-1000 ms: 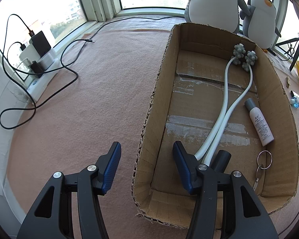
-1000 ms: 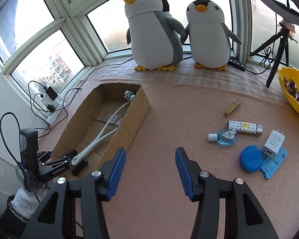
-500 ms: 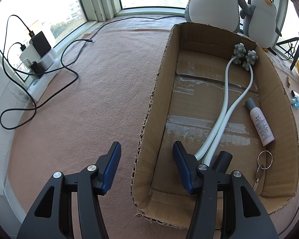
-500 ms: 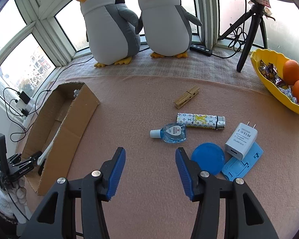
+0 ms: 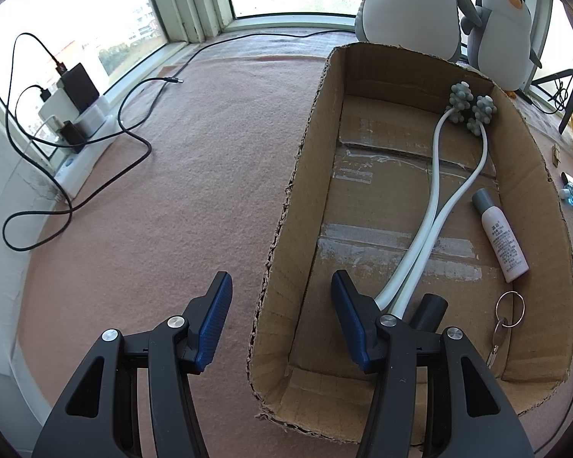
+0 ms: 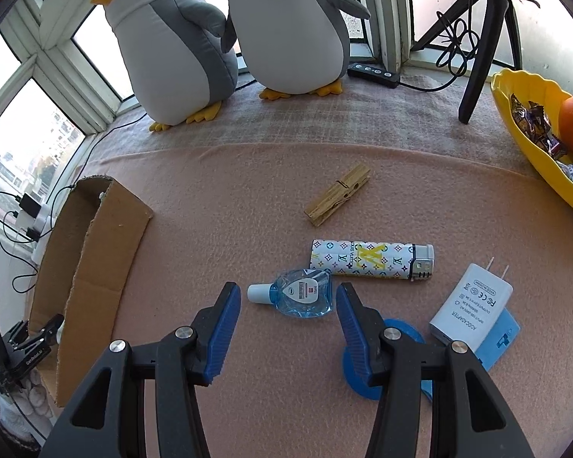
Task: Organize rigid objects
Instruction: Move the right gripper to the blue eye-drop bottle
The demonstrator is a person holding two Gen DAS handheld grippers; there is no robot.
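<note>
My right gripper (image 6: 288,299) is open, low over the pink cloth, with a small blue bottle (image 6: 300,294) lying just ahead between its fingertips. Beyond lie a patterned lighter (image 6: 370,261) and a wooden clothespin (image 6: 338,194). A white charger (image 6: 471,303) rests on a light blue stand (image 6: 502,337), and a blue round lid (image 6: 403,337) sits behind my right finger. My left gripper (image 5: 280,303) is open and empty, straddling the left wall of the cardboard box (image 5: 286,206). The box holds a white two-armed massager (image 5: 435,206), a white tube (image 5: 500,234) and keys on a ring (image 5: 506,318).
Two plush penguins (image 6: 225,38) stand at the back by the window. A yellow bowl (image 6: 523,129) with oranges and sweets is at the right. A tripod (image 6: 485,34) stands behind. A power strip with black cables (image 5: 76,122) lies left of the box.
My right gripper has swung right and dropped closer to the loose items, bringing the blue bottle between its fingertips. My left gripper has stayed still at the box.
</note>
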